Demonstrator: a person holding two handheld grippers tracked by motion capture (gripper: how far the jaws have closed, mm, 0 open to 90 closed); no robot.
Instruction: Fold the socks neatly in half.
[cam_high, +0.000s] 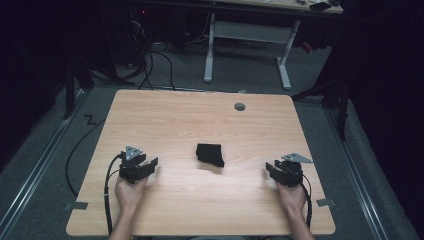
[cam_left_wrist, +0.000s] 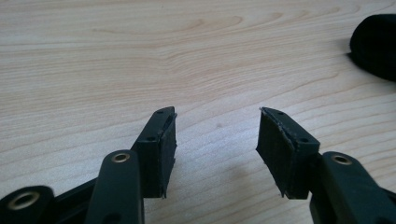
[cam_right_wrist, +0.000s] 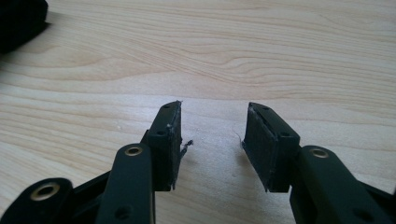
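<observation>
A small folded black cloth (cam_high: 210, 154) lies near the middle of the wooden table (cam_high: 200, 115). My left gripper (cam_high: 145, 161) rests low on the table to the cloth's left, held in a hand, jaws open with nothing between them. In the left gripper view the gripper (cam_left_wrist: 217, 140) faces bare wood, and the cloth (cam_left_wrist: 376, 44) shows at the right edge. My right gripper (cam_high: 274, 167) sits low to the cloth's right, also open and empty. The right gripper view has the gripper (cam_right_wrist: 212, 135) over bare wood, with the cloth (cam_right_wrist: 21, 21) at the top left corner.
A round grey grommet (cam_high: 240, 106) sits near the table's far edge. Beyond it stands a white-legged desk (cam_high: 247, 35) with cables on the floor. A black cable (cam_high: 107, 200) trails from the left gripper over the front edge.
</observation>
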